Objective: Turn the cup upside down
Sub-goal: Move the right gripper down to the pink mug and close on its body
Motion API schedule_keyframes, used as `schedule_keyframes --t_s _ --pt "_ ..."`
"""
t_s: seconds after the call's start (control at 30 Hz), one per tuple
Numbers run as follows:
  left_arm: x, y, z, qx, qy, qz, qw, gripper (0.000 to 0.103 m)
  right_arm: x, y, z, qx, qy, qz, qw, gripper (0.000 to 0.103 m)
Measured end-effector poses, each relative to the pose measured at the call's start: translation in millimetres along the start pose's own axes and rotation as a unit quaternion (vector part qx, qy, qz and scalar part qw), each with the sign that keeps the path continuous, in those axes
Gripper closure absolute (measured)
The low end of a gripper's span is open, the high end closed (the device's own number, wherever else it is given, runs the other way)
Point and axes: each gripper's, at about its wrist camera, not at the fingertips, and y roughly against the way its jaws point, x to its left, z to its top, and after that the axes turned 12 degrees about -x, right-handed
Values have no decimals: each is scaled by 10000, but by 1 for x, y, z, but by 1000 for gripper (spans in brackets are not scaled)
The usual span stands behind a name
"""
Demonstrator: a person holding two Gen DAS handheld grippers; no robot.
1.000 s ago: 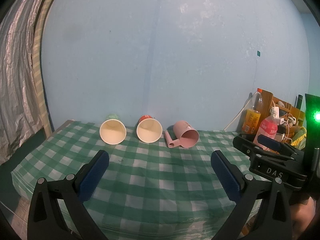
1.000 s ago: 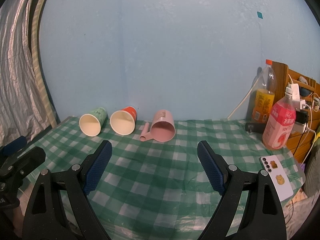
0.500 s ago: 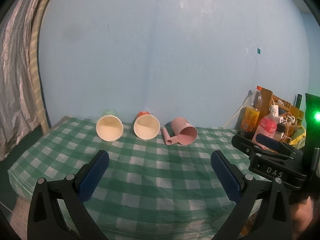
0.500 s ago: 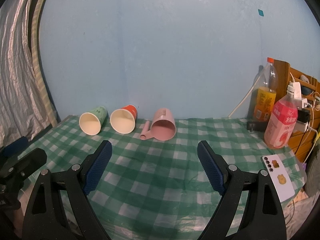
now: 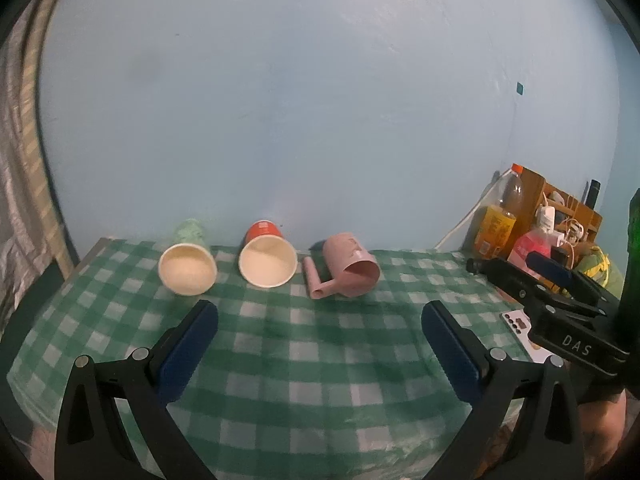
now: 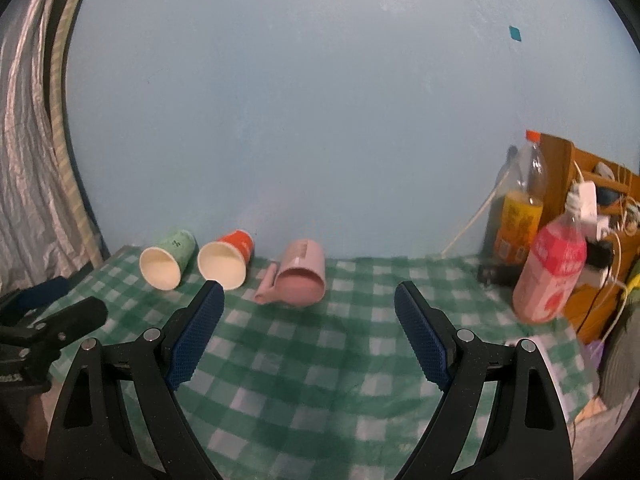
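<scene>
Three cups lie on their sides near the back wall, mouths toward me: a green paper cup (image 5: 188,266) (image 6: 166,262) at the left, a red paper cup (image 5: 267,260) (image 6: 226,260) in the middle, and a pink plastic mug (image 5: 352,270) (image 6: 302,274) with a handle at the right. My left gripper (image 5: 318,320) is open and empty, short of the cups above the cloth. My right gripper (image 6: 308,302) is open and empty, in front of the pink mug; it also shows in the left wrist view (image 5: 544,280).
A green checked cloth (image 5: 304,360) covers the table. At the right stand an orange drink bottle (image 6: 520,208), a pink bottle (image 6: 552,276) and a wooden box with cables (image 6: 600,200). A white card (image 5: 518,324) lies near the right edge. A curtain (image 6: 28,160) hangs left.
Both grippers have moved forward toward the cups, which look larger and nearer. Jaws stay open and the cups have not moved.
</scene>
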Motion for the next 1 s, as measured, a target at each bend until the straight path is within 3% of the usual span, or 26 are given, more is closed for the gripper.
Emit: schedule_keyframes --t_s 0.13,0.53,0.67,0.87,1.0 --pt "-6 -23 20 163 -99 27 9998 0 -7 -12 16 87 106 82 9999 17" --pt "-33 -128 53 1144 -199 -115 9932 0 -60 -110 51 1095 -961 736 9866 17" --pt "-42 -177 49 1596 -25 -206 9870 0 -80 -150 51 1454 -1520 827 9741 17" --pt "-49 -246 28 2305 103 -37 9730 0 -105 -215 36 2071 -2016 782 9541 17" --pt "-45 -278 18 2629 321 117 9642 1 -120 -252 14 2613 -2357 912 9316 17"
